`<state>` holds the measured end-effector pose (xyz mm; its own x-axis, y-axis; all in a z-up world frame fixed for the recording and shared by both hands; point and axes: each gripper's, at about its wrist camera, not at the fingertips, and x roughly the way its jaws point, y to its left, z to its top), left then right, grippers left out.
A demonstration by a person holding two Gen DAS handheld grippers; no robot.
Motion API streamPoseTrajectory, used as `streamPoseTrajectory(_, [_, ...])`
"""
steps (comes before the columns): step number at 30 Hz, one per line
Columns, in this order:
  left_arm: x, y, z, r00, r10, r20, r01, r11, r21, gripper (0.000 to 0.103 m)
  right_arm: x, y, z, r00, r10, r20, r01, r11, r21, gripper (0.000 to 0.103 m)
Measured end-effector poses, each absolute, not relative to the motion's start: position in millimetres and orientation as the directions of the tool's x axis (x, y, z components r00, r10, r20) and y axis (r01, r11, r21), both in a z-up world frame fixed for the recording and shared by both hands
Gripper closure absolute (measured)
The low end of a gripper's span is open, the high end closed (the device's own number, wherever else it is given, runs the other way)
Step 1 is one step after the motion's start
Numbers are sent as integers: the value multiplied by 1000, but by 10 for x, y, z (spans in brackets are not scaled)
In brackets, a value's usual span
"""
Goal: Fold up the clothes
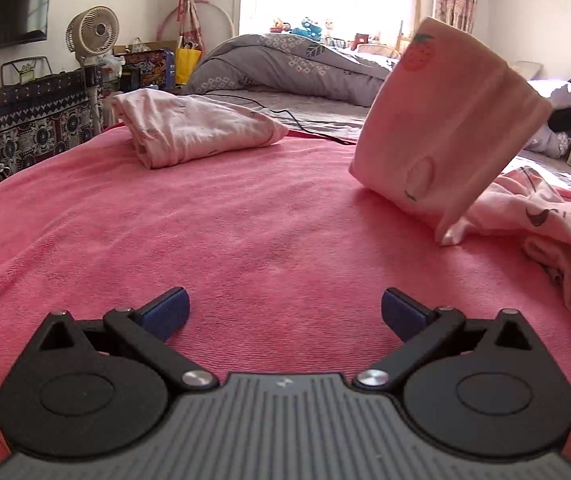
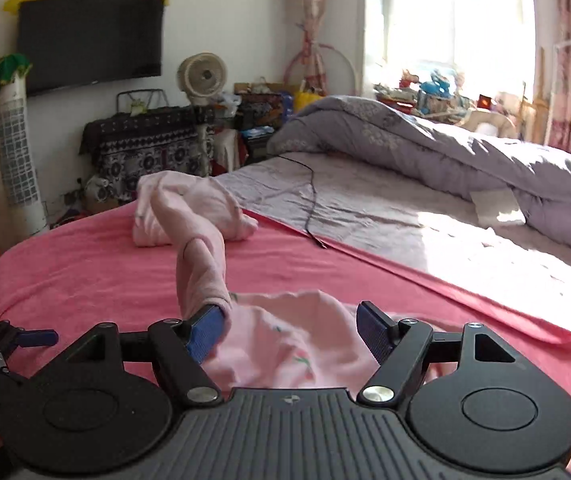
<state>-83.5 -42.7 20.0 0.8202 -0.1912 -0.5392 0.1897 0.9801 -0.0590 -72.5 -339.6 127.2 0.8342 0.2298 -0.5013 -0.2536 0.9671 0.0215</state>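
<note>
One pink bundle [image 1: 193,130] is already folded at the far edge of the pink towel [image 1: 205,232]. A strawberry-print garment [image 1: 449,128] (standing loose) remains to be folded, near the spread, empty left gripper [image 1: 284,314]; the right gripper [image 2: 287,330] is spread over it.

Left gripper [image 1: 285,312] – jaws spread wide, nothing between blue pads [image 1: 165,312], held low and level. Right gripper [image 2: 289,328] – jaws wide apart too, pink cloth draped over its left pad [image 2: 205,330], not clamped.
</note>
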Motion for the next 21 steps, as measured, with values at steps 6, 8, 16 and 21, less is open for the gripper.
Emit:
streamPoseTrajectory(6, [-900,-857,258,777,-310,-548,309,946,-97,0,-1434,-4419,774,846,78,-528,1,989,147,30])
streamPoseTrajectory(8, [-926,-977,298,762,-340,-551,337,935,-110,0,-1553,-4498,692,850,59,-524,27,988,155,30])
streamPoseTrajectory(16, [-1033,-1375,430,568,-626,-534,529,775,-345,0,-1957,-4635,230,843,170,-511,17,940,341,28])
streamPoseTrajectory(21, [-1168,-1657,424,529,-641,-557,583,751,-311,1,-2382,-4452,40,849,218,-481,-44,937,347,28])
